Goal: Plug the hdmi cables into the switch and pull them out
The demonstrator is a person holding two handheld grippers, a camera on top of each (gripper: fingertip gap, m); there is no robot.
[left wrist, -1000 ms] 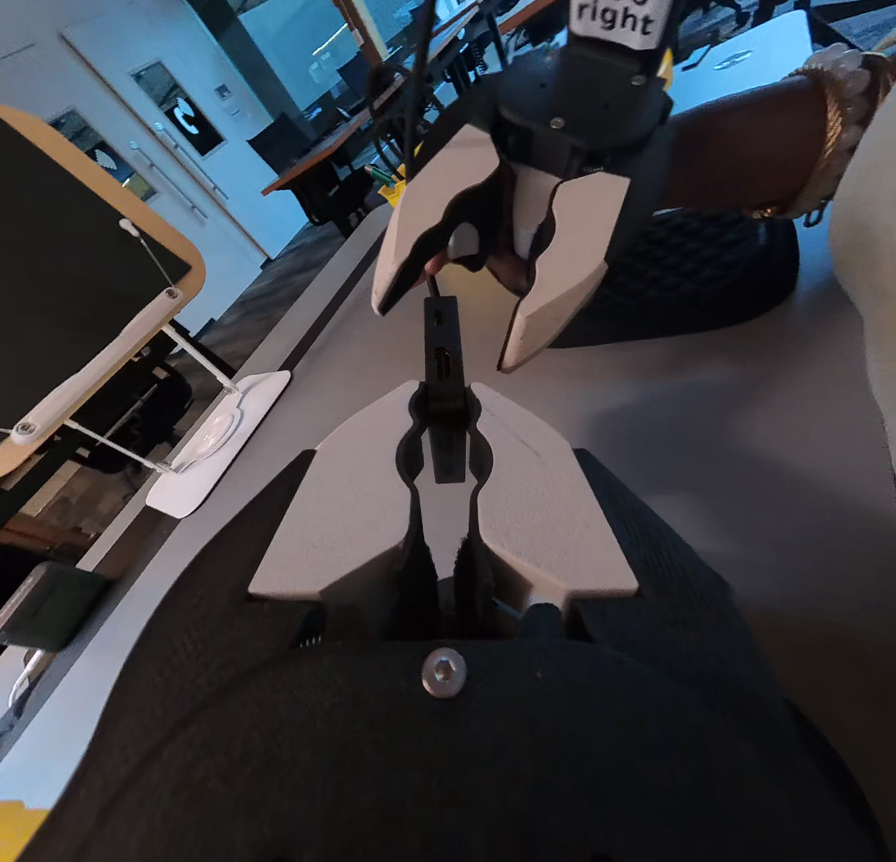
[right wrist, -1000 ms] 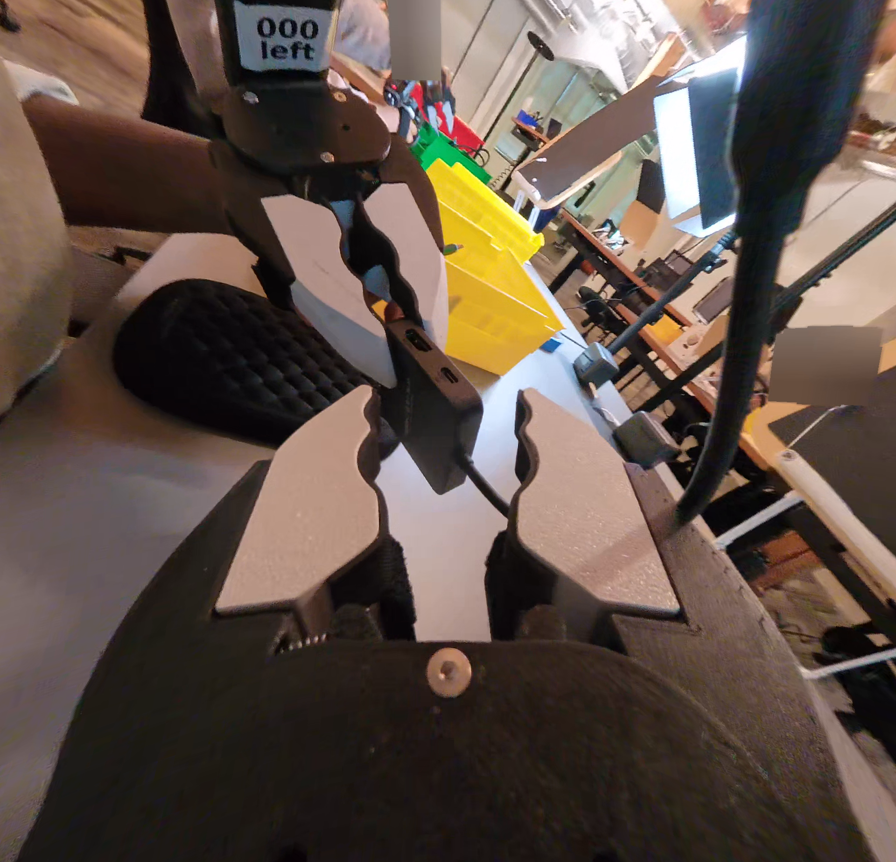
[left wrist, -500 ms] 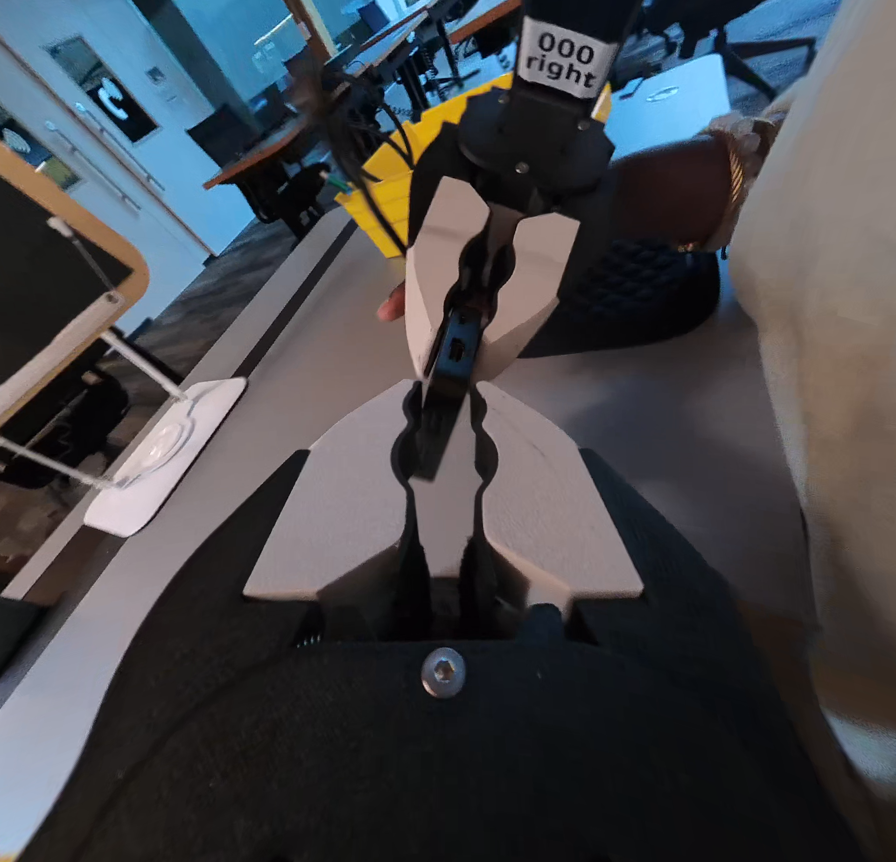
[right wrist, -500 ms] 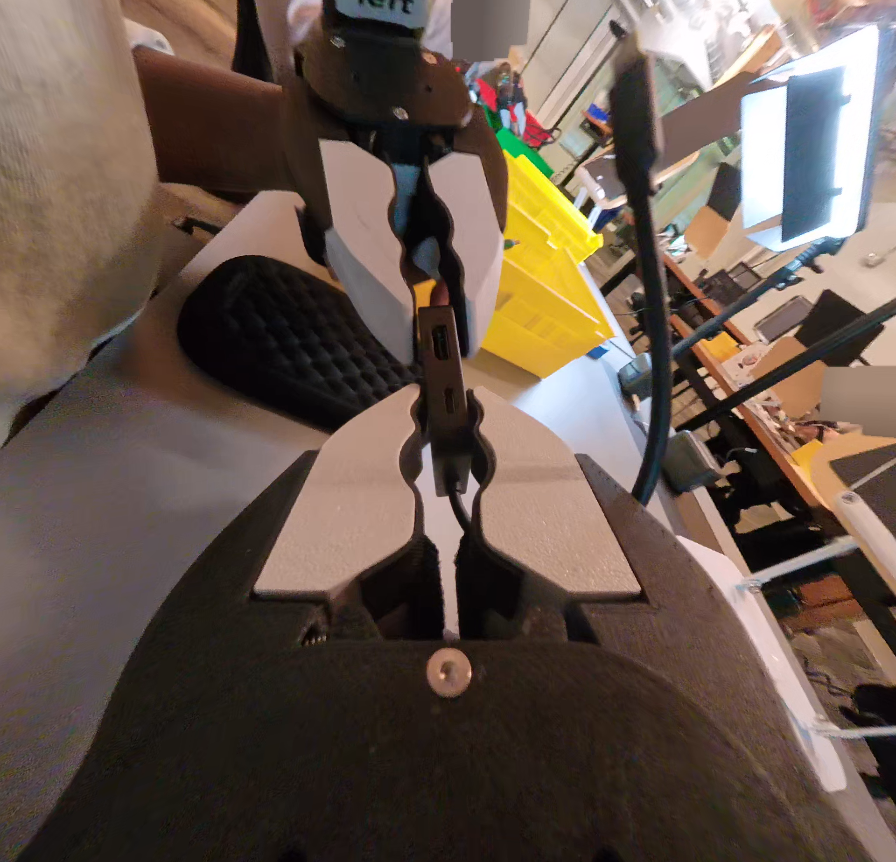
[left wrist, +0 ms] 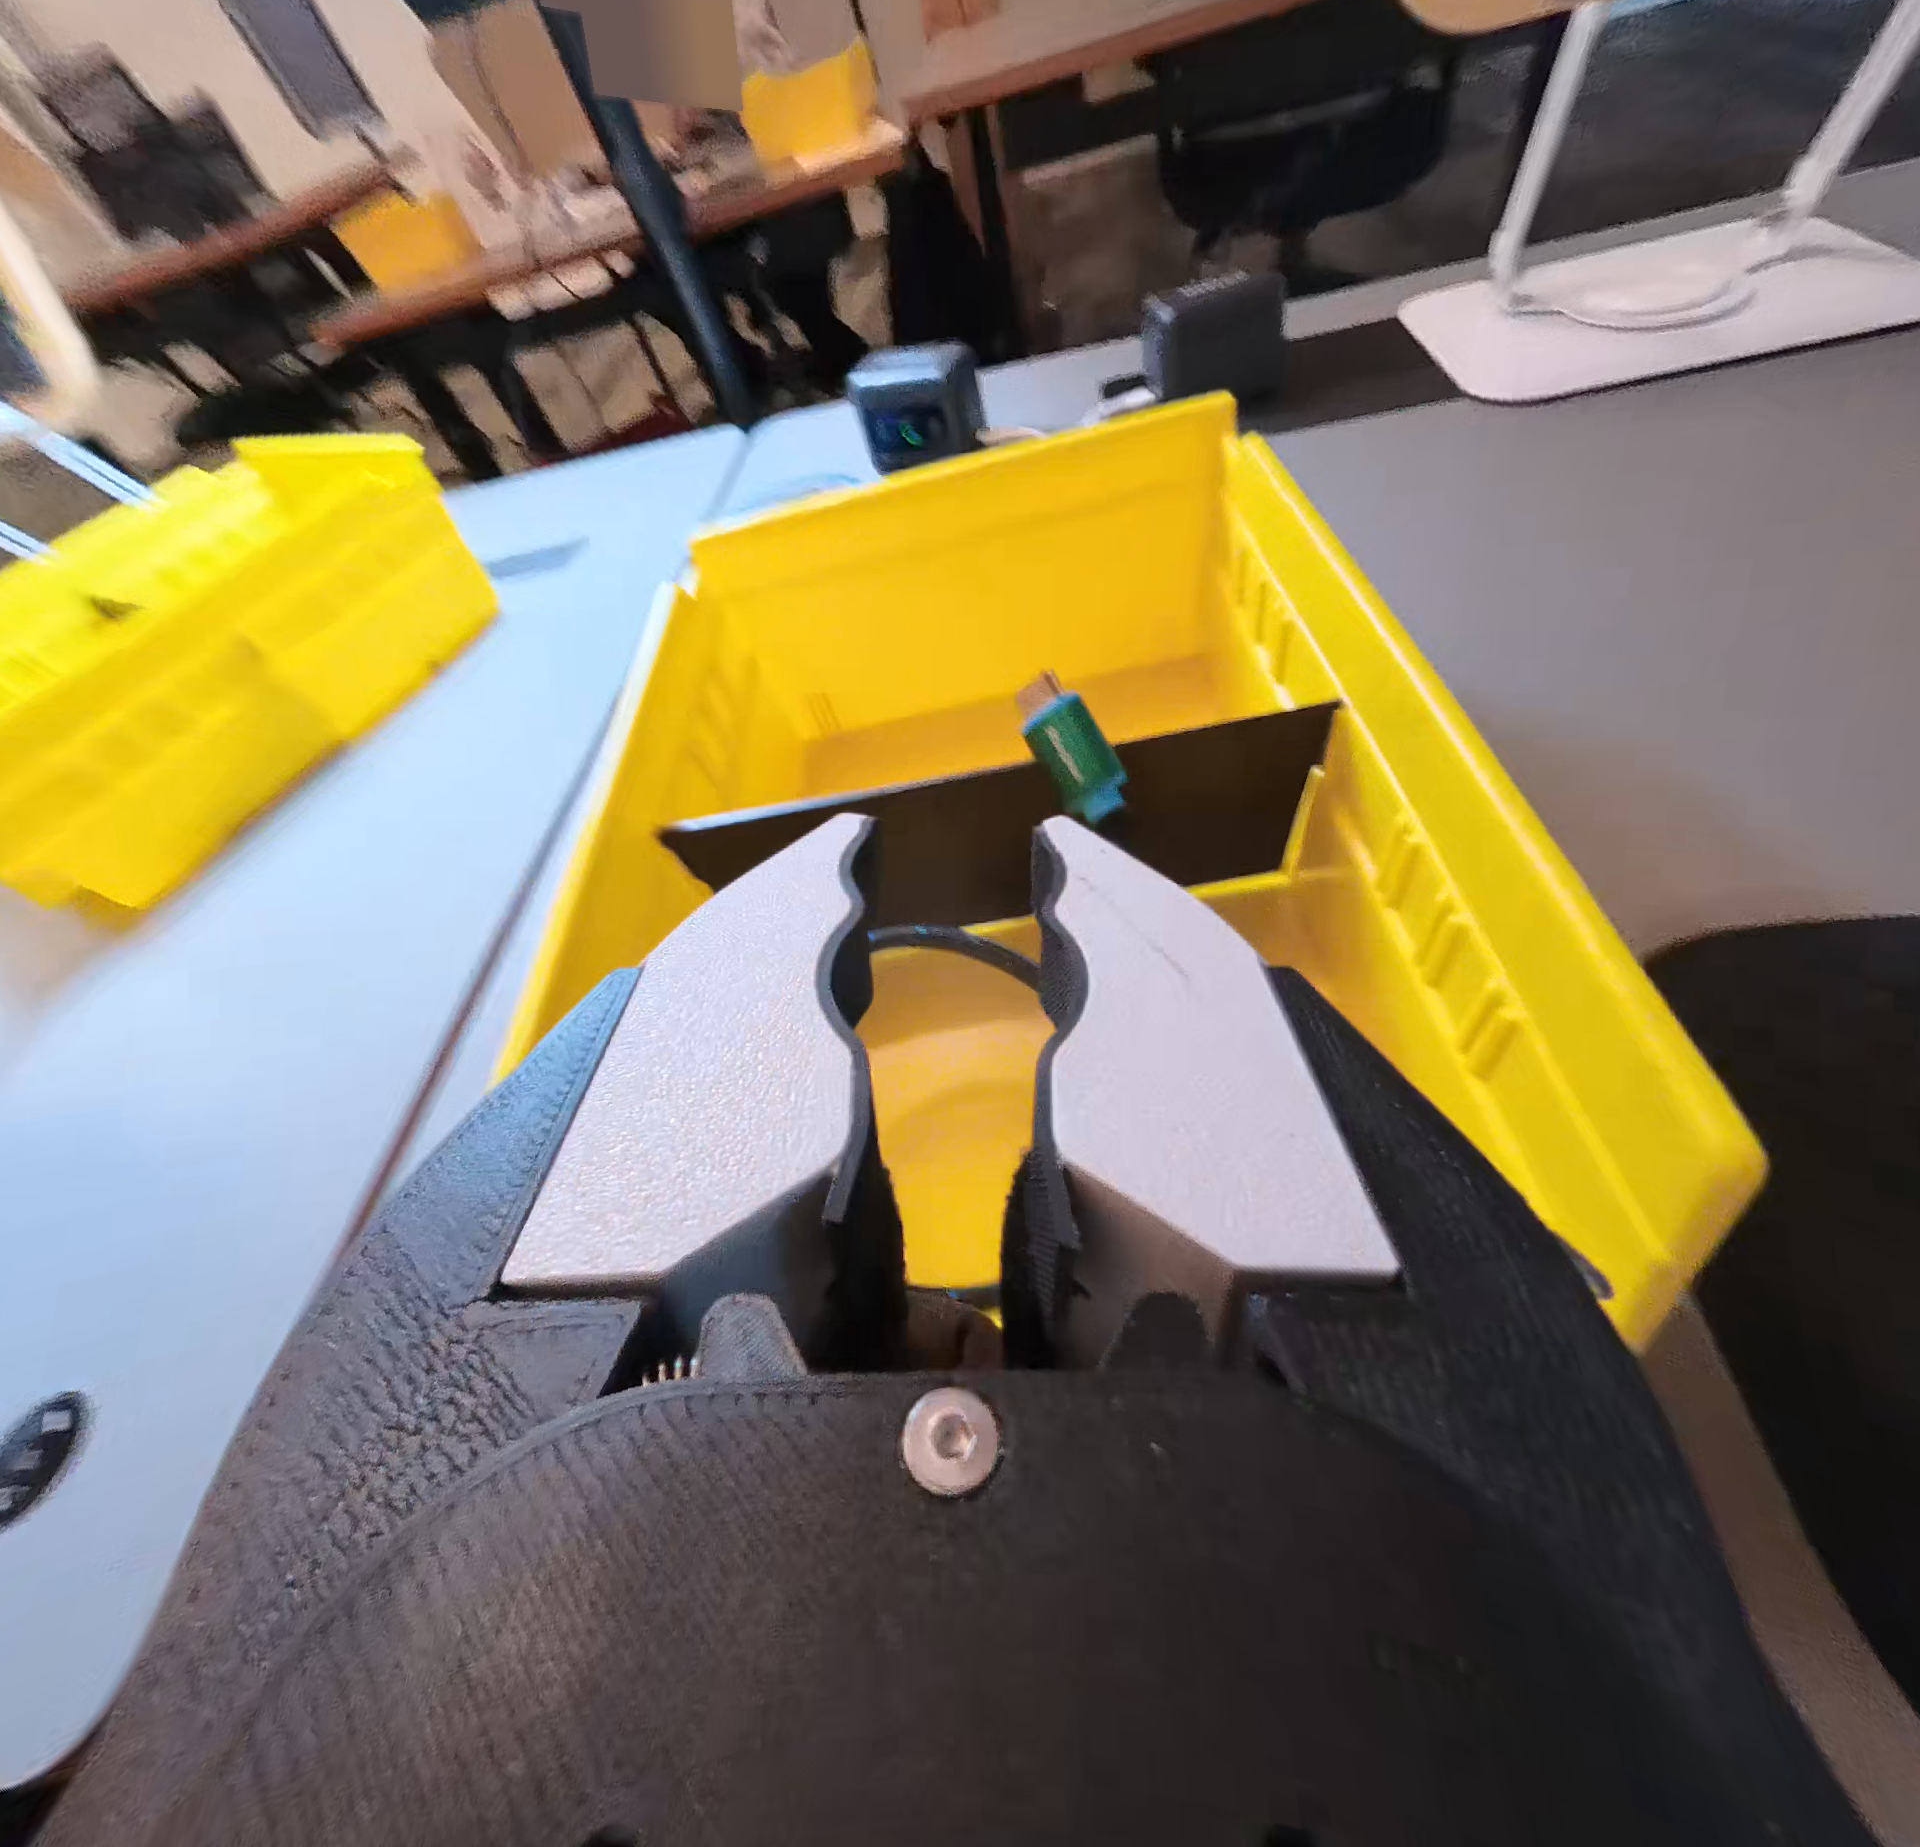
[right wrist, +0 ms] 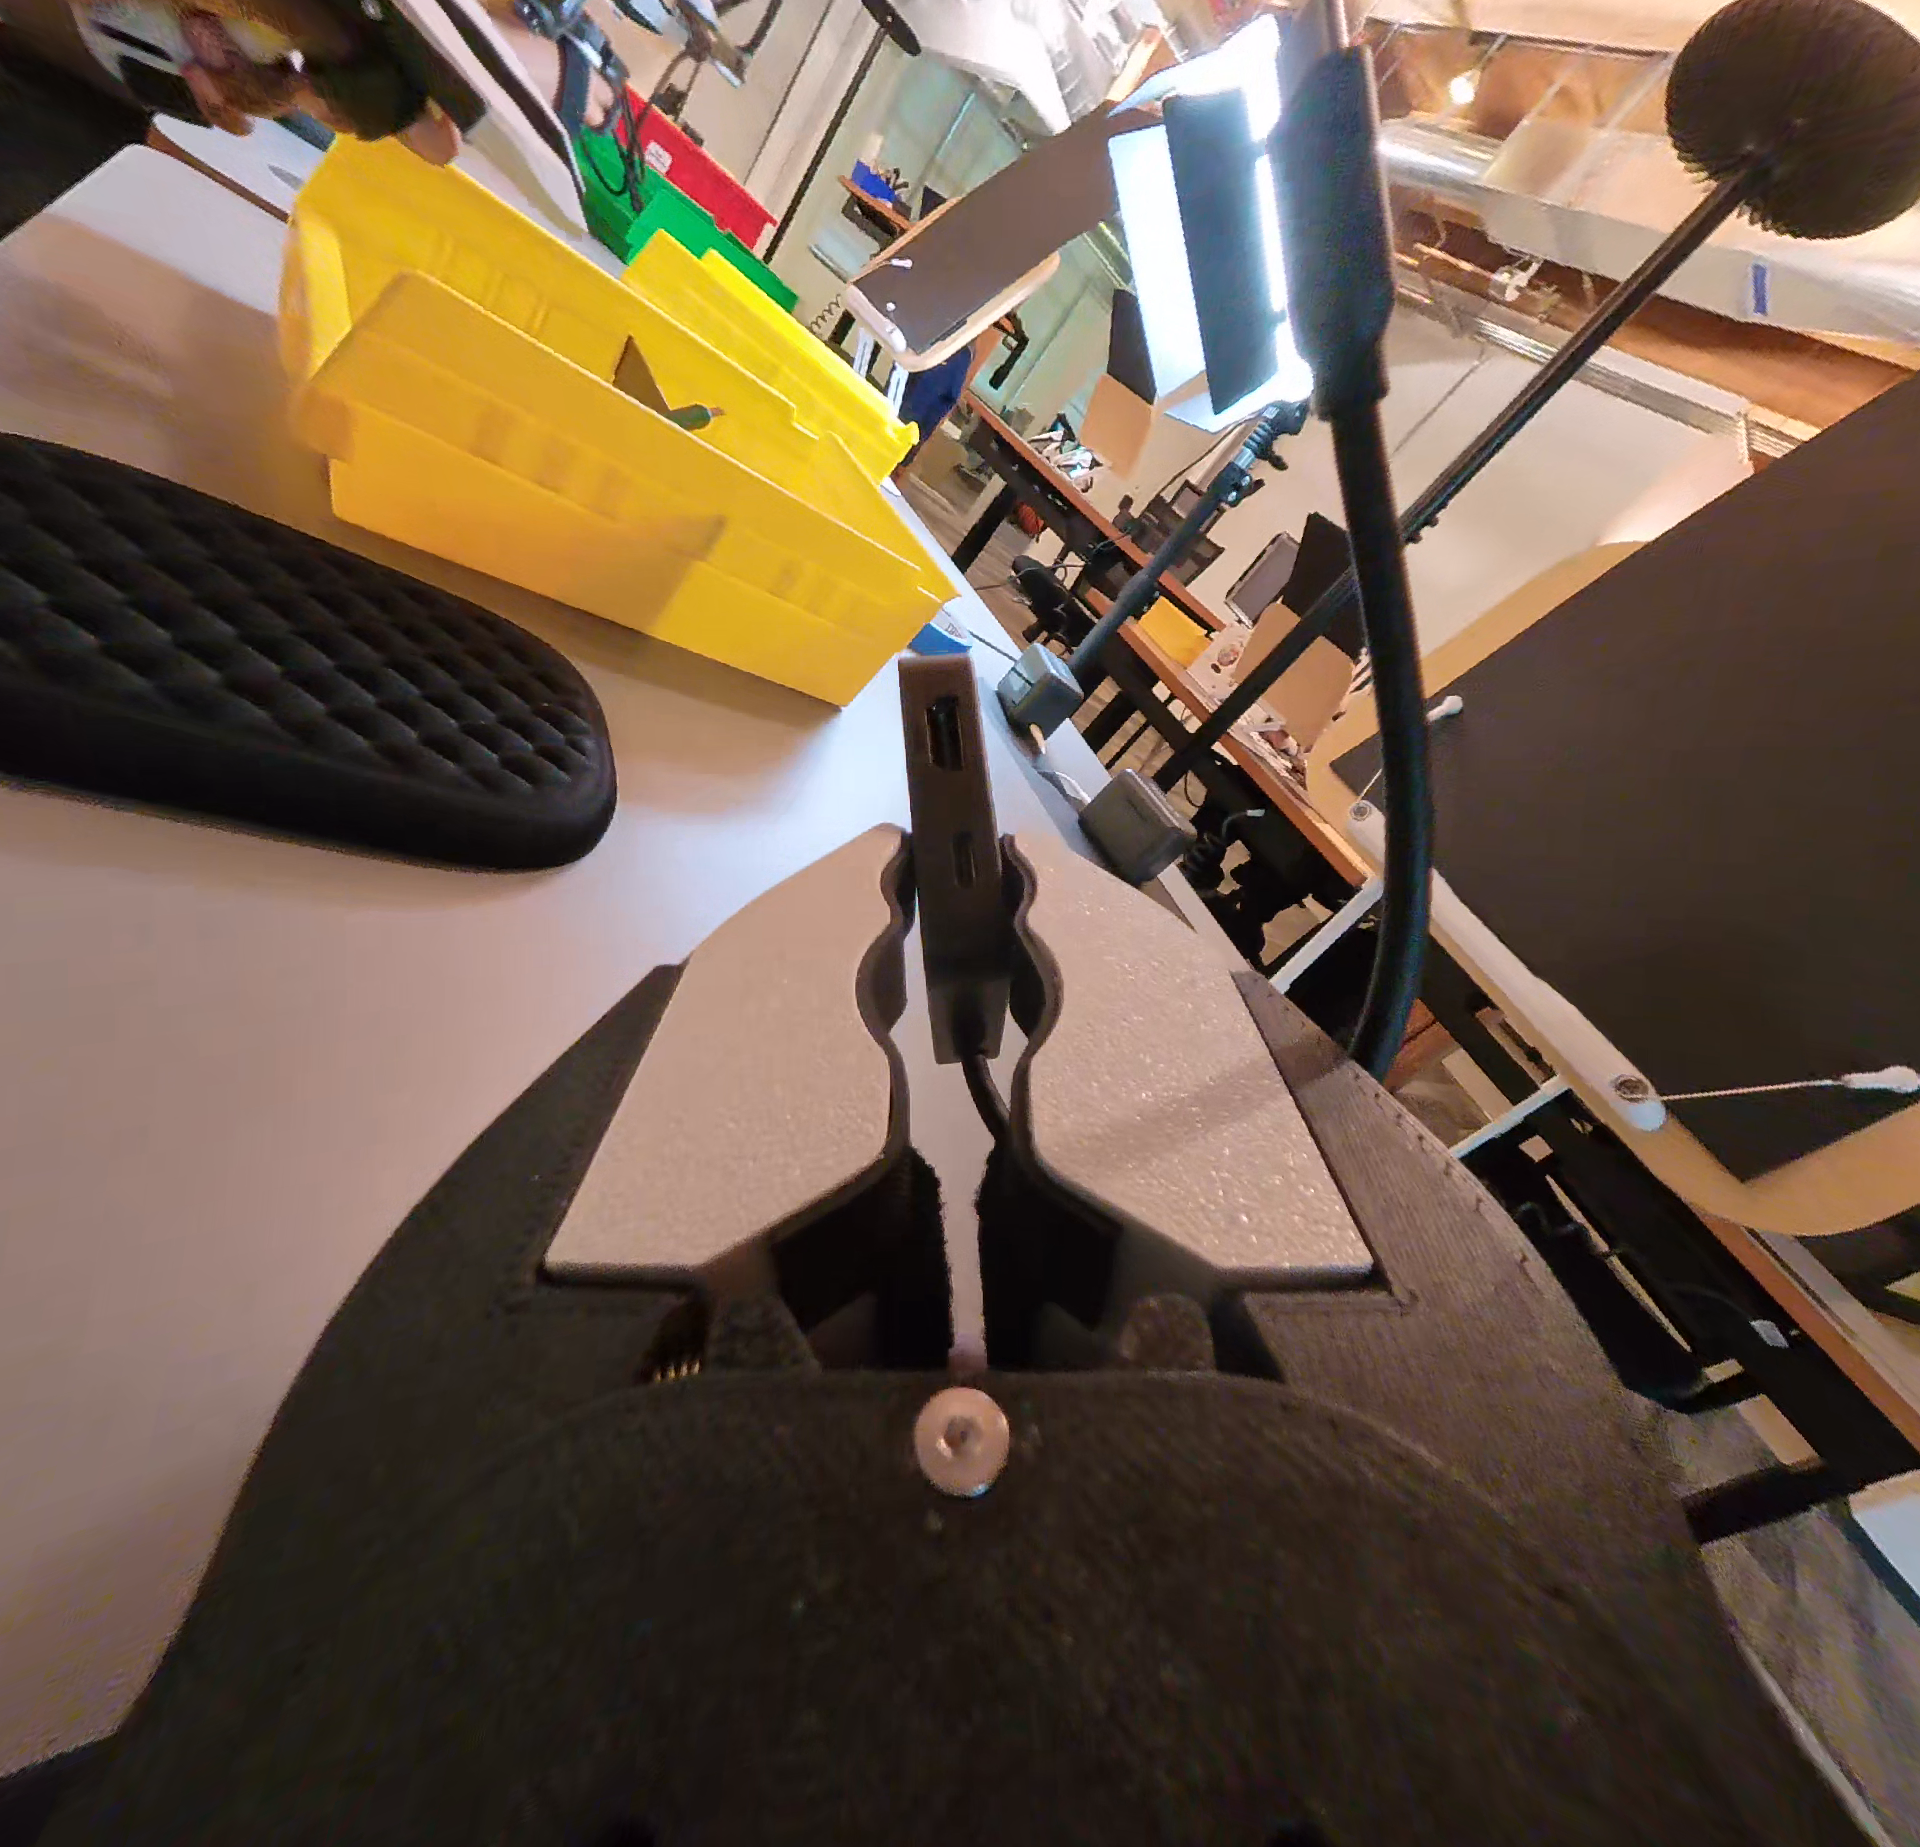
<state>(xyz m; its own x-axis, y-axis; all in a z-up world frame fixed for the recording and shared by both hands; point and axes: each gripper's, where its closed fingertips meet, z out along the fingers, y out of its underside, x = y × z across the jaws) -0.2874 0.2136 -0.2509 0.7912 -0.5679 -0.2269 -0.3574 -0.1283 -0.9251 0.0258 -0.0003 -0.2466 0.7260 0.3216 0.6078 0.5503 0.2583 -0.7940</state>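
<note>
My right gripper (right wrist: 951, 847) is shut on the dark grey switch (right wrist: 940, 758) and holds it upright above the table, its ports facing me. The switch's lead runs back between the fingers. A black cable with a plug end (right wrist: 1340, 239) stands up to the right of this gripper. My left gripper (left wrist: 951, 841) is open and empty, above the near compartment of a yellow bin (left wrist: 1403, 862). A black cable loop (left wrist: 956, 940) lies in that compartment. A green plug (left wrist: 1070, 758) leans on the bin's black divider (left wrist: 1195, 800).
The yellow bin also shows in the right wrist view (right wrist: 582, 467), on the grey table (right wrist: 260, 1018) beyond a black mesh pad (right wrist: 260, 675). A second yellow bin (left wrist: 208, 634) sits to the left. Small grey boxes (left wrist: 914, 415) and a white stand base (left wrist: 1662, 311) line the far edge. The gap from one gripper's tips to the other's is roughly 40 cm.
My left gripper has let go of the switch, opened and swung away to the yellow bin. My right gripper closed on the switch and now holds it alone.
</note>
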